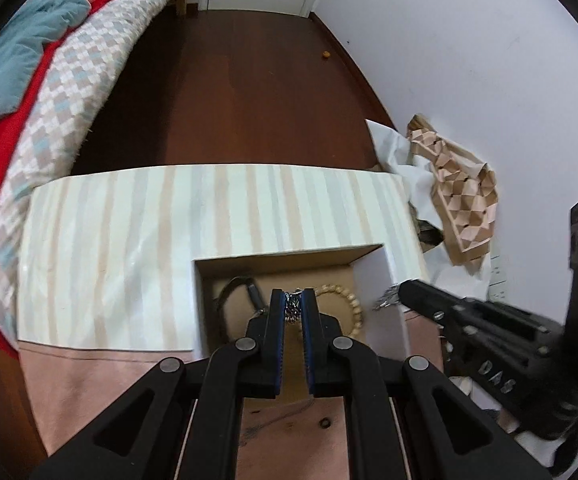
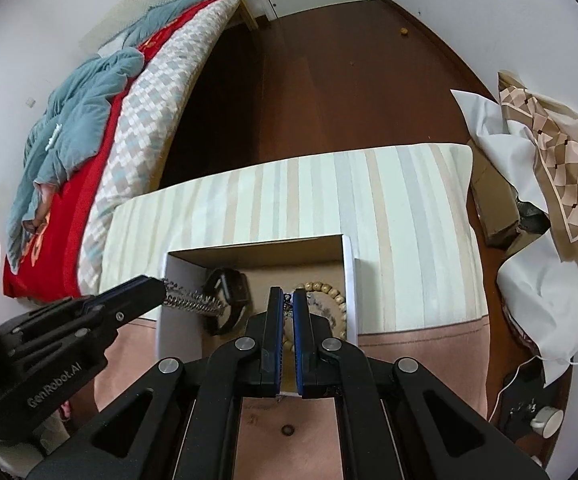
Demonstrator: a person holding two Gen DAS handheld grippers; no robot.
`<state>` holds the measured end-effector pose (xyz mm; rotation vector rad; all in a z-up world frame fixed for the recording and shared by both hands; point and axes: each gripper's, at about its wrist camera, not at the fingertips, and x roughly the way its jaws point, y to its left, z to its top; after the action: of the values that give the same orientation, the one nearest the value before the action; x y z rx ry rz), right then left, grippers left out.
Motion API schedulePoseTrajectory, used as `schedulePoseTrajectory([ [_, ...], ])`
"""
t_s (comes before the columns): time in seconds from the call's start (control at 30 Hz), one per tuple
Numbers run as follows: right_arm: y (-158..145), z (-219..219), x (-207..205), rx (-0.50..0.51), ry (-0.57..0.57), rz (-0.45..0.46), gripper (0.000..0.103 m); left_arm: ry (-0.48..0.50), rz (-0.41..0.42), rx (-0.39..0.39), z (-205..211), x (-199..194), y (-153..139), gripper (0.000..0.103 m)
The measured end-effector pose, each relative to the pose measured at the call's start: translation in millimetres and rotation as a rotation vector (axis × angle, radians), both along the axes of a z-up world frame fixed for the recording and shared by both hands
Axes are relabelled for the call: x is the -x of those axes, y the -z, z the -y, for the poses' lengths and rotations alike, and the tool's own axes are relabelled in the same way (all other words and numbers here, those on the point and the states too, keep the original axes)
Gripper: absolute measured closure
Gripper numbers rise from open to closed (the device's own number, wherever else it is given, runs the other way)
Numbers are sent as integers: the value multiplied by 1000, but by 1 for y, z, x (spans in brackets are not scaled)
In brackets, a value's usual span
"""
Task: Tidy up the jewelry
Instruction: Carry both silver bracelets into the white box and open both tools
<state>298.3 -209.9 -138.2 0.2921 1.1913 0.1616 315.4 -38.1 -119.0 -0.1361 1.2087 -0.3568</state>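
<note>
An open cardboard box with white walls (image 1: pixel 373 280) (image 2: pixel 349 276) stands on a striped cloth. Inside lie a black smartwatch (image 1: pixel 241 292) (image 2: pixel 225 292) and a wooden bead bracelet (image 1: pixel 349 300) (image 2: pixel 329 292). My left gripper (image 1: pixel 292 296) (image 2: pixel 157 288) is shut on a silver chain (image 1: pixel 293 306) (image 2: pixel 193 302) above the box. My right gripper (image 2: pixel 287 294) (image 1: pixel 403 294) is shut on the chain's other end (image 2: pixel 287 304) (image 1: pixel 387 300) at the box's right wall. The chain's middle is hidden.
The striped cloth (image 1: pixel 129 240) (image 2: pixel 409 220) covers a pink-topped table (image 1: pixel 109 380). A bed with red and teal bedding (image 2: pixel 89 140) stands to the left. White and patterned fabric (image 2: pixel 549 200) is piled at the right. A small ring (image 2: pixel 287 429) lies on the table near me.
</note>
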Motion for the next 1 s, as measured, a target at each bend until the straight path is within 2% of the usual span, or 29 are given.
schedulePoseTrajectory([
  [0.13, 7, 2, -9, -33, -20, -37, 98, -15, -20, 6, 4, -11, -2, 95],
  [0.23, 13, -1, -10, -33, -37, -73, 97, -42, -13, -30, 1, -15, -6, 93],
  [0.27, 15, -1, -10, -31, -38, -85, 95, -51, -4, -46, 0, -14, -7, 88],
  [0.3, 15, -1, -8, -32, -37, -87, 84, -58, 13, -68, -1, -13, -9, 84],
  [0.33, 15, -1, -7, -28, -35, -89, 66, -73, 27, -98, -3, -11, -10, 67],
  [0.37, 15, 0, -4, -23, -30, -89, 58, -91, 48, -130, -5, -9, -11, 42],
  [0.4, 14, 0, -1, -13, -28, -85, 50, -100, 65, -147, -7, -6, -12, 32],
  [0.43, 12, 0, 1, -6, -28, -79, 50, -121, 93, -177, -12, 0, -14, 27],
  [0.47, 11, 0, 4, 5, -29, -74, 50, -135, 111, -202, -14, 4, -14, 27],
  [0.5, 9, -1, 9, 39, -29, -70, 45, -143, 124, -226, -17, 7, -14, 27],
  [0.53, 8, -1, 12, 56, -27, -65, 35, -164, 135, -264, -21, 12, -12, 24],
  [0.63, 6, -5, 24, 156, -18, -45, 15, -191, 150, -311, -31, 25, -6, 12],
  [0.73, 10, -8, 36, 252, -5, -33, 8, -198, 152, -344, -36, 42, 3, 0],
  [0.8, 15, -10, 44, 281, -2, -35, 2, -198, 157, -353, -38, 51, 7, 0],
  [0.9, 18, -15, 53, 325, -7, -25, 2, -201, 160, -369, -37, 63, 11, 0],
  [1.0, 17, -18, 62, 328, -3, -14, 2, -211, 164, -374, -39, 75, 10, 0],
])
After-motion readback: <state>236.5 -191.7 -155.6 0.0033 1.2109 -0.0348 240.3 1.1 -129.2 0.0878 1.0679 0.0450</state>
